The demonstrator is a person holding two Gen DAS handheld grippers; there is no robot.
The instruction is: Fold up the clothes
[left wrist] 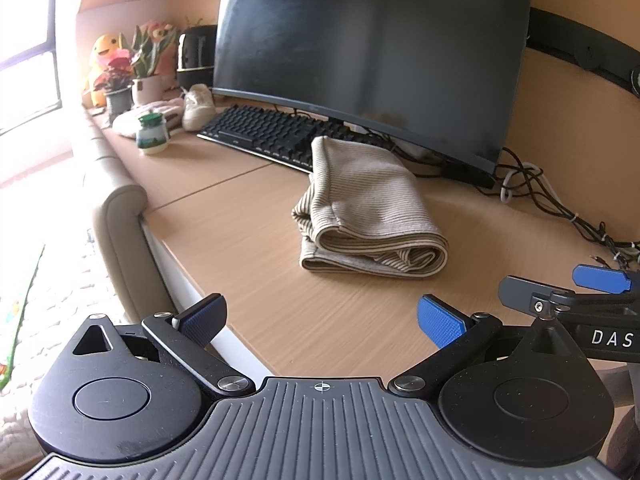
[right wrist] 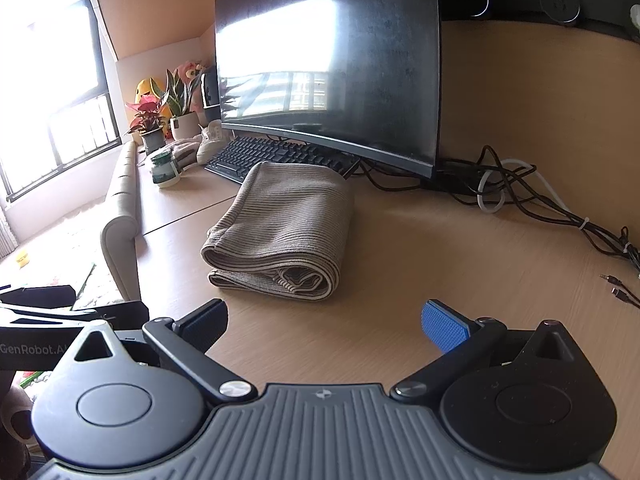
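My left gripper (left wrist: 320, 316) and right gripper (right wrist: 324, 320) are spread wide, empty; folded garment (right wrist: 280, 232) lies ahead, apart.

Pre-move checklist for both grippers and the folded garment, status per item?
1. Left gripper open, nothing between fingers: ok.
2. Right gripper open, empty: ok.
3. Beige ribbed knit garment folded into a compact stack on the light wooden desk: ok.
4. Garment clear of both grippers, bare desk between: ok.
5. Garment's far edge against or overlapping the black keyboard: not ok.
6. Layers inside the fold flat and even: cannot tell; rolled folds show at the near end.
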